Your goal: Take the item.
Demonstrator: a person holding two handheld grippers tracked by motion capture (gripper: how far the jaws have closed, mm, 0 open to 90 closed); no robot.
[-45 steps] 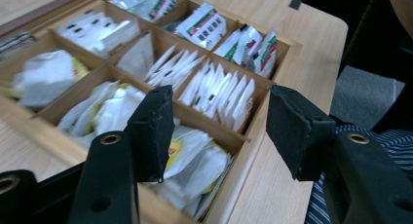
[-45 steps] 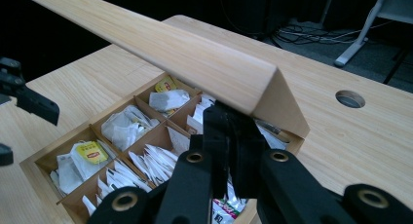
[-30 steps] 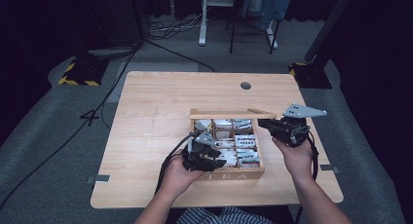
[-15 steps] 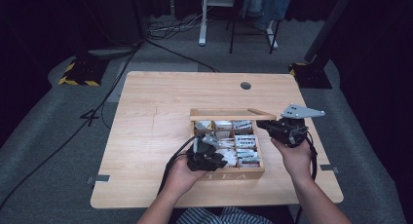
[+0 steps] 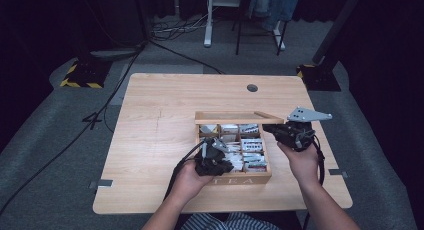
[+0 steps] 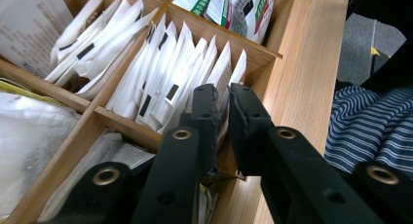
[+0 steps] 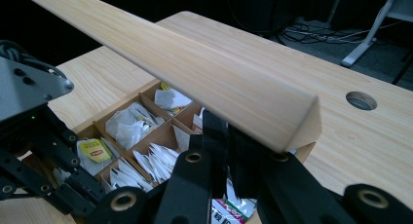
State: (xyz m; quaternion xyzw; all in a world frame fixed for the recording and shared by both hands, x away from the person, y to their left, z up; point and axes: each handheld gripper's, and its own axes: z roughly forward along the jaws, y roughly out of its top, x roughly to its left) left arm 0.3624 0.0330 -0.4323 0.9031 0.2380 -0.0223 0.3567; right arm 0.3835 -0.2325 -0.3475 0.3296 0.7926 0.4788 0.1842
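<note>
A wooden tea box (image 5: pixel 240 180) stands at the table's near side, its compartments packed with sachets. In the left gripper view a row of white sachets (image 6: pixel 175 83) stands in the near corner compartment. My left gripper (image 6: pixel 223 95) has just been closing its jaws on the edge of the last white sachet (image 6: pixel 221 73), which is now pinched between them. In the high view the left gripper (image 5: pixel 220 162) dips into the box's near part. My right gripper (image 5: pixel 270 129) is shut on the end of the raised lid (image 5: pixel 235 118), seen as a long plank (image 7: pixel 195 63) above its jaws (image 7: pixel 228 124).
Other compartments hold loose white bags (image 7: pixel 129 124), a yellow-labelled bag (image 7: pixel 95 150) and green-printed packets (image 6: pixel 234 7). A round cable hole (image 5: pixel 252 88) lies in the table beyond the box. The person's striped shirt (image 6: pixel 370 121) is close to the near edge.
The left gripper has shifted slightly toward the near side of the box and sits lower among the sachets. The right gripper and the raised lid have stayed where they were.
</note>
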